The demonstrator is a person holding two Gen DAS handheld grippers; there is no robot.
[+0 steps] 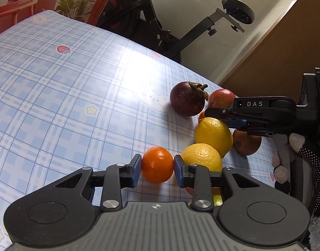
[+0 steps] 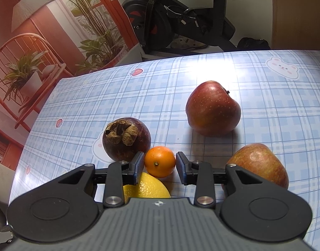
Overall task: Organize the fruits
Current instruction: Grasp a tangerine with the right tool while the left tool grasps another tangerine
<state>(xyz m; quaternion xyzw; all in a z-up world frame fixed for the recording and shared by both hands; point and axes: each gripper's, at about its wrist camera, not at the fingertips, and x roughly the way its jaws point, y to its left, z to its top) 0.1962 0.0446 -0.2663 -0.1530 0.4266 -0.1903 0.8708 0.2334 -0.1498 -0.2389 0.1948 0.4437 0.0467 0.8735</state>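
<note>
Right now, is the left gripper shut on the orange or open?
Shut on it, apparently: the left gripper has both blue pads against the sides of the orange.

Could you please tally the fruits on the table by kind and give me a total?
Apples: 2
Lemons: 2
Oranges: 2
Mangosteen: 1
Total: 7
Slivers of red and yellow low in the left wrist view are too hidden to count.
</note>
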